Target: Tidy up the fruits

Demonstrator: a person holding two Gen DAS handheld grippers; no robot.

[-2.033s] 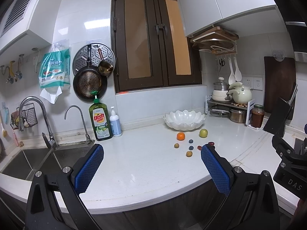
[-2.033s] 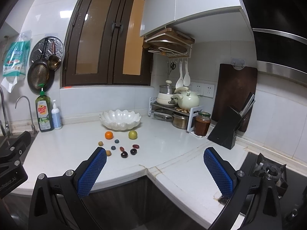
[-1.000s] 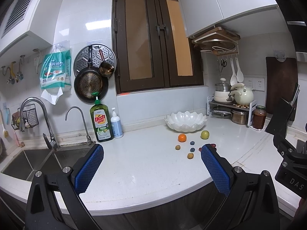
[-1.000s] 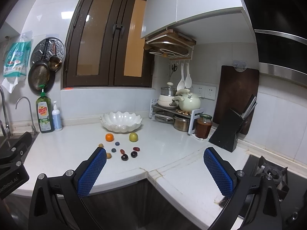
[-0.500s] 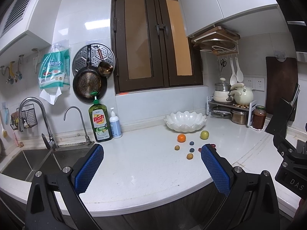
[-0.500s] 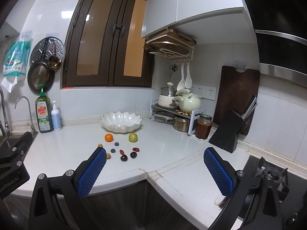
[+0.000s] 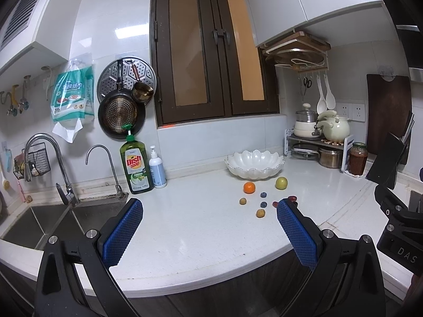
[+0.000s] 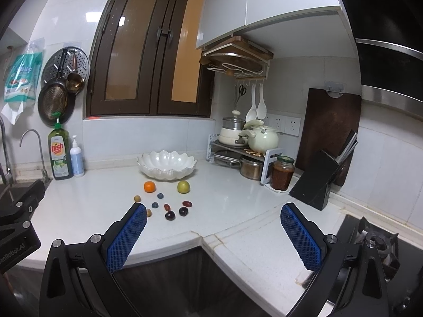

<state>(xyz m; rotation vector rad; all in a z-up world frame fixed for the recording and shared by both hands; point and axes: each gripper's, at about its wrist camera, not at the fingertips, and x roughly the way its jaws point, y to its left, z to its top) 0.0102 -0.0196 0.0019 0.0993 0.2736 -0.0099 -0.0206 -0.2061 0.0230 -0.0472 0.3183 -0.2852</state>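
A white scalloped bowl (image 7: 254, 167) (image 8: 167, 167) stands on the white counter near the back wall, with nothing visible inside. In front of it lie an orange (image 7: 249, 187) (image 8: 149, 186), a green fruit (image 7: 281, 183) (image 8: 183, 186) and several small fruits: blueberries (image 8: 160, 196), tan berries (image 7: 260, 213), red and dark grapes (image 8: 170, 215). My left gripper (image 7: 208, 227) is open, held over the counter's front edge, well short of the fruit. My right gripper (image 8: 212, 231) is open too, hanging off the counter corner, nothing between its pads.
A sink (image 7: 39, 220) with two taps lies at left, with a dish soap bottle (image 7: 135, 165) and a pump bottle (image 7: 157, 167) behind. A pot rack (image 8: 243, 150), a jar (image 8: 283, 173), a knife block (image 8: 321, 182) and a hob (image 8: 375, 240) fill the right.
Both views have only drifted slightly; the fruit and bowl have not moved, and both grippers have stayed open.
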